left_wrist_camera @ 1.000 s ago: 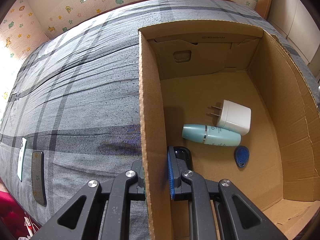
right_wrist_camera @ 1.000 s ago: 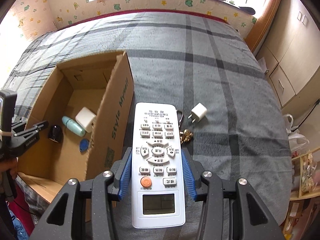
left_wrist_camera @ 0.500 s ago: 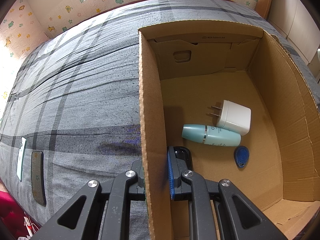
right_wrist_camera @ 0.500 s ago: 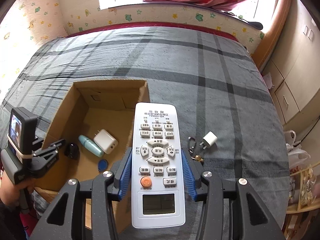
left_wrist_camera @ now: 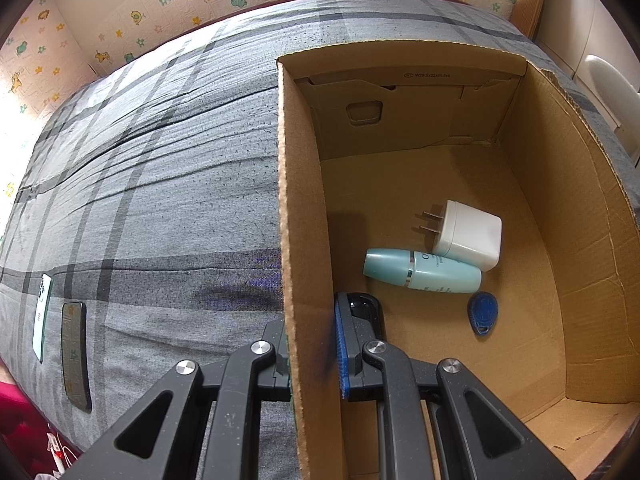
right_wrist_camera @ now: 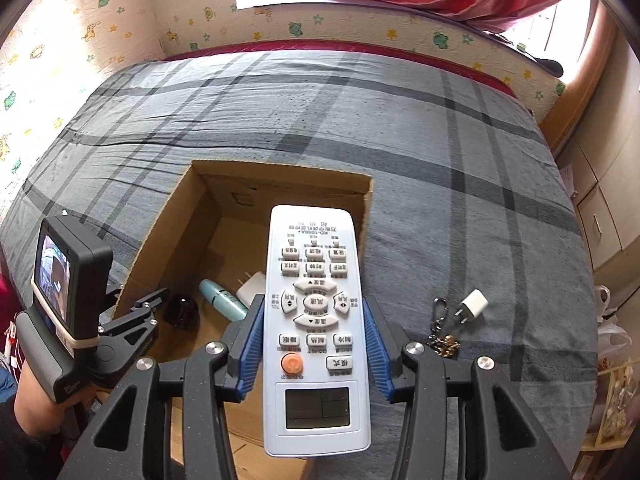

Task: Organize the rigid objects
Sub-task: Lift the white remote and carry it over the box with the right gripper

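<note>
Right wrist cam: my right gripper (right_wrist_camera: 315,344) clamps white rectangular plastic remote (right_wrist_camera: 316,332), frame centre.
L gripper (left_wrist_camera: 311,350) pinches brown cardboard box (left_wrist_camera: 304,208) wall, lower centre.

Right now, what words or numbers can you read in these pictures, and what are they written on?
"W29.5x22x11.5x4" or close to it, small print: on the cardboard box, inside its far wall.
"KD-1000A+": upside down at the far end of the white remote, which the right gripper holds.
Remote button labels: Chinese characters, too small to read.
Teal bottle: a large "O", the rest blurred.
Blue key fob: a mark, unreadable.
</note>
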Demonstrator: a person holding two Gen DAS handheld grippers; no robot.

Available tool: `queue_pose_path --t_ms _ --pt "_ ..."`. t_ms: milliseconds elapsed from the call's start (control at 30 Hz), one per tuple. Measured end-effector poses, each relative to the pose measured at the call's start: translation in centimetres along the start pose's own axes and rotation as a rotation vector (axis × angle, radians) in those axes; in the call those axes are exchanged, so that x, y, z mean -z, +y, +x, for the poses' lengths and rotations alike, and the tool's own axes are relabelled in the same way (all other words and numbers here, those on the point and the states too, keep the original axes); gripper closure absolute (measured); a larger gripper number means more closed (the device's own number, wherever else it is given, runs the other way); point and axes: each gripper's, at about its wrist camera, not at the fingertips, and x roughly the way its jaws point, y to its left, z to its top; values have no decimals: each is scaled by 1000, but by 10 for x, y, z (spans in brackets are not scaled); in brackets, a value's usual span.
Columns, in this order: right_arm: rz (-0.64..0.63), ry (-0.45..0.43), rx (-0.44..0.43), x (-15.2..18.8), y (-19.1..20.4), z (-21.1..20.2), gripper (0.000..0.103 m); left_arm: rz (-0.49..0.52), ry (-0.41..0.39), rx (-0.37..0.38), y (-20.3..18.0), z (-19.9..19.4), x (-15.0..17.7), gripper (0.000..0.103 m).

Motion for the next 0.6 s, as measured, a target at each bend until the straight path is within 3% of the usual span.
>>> queue_pose_path --t_ms 600 --pt "-82 109 -33 -5 52 63 54 -2 0 9 1 1 1 88"
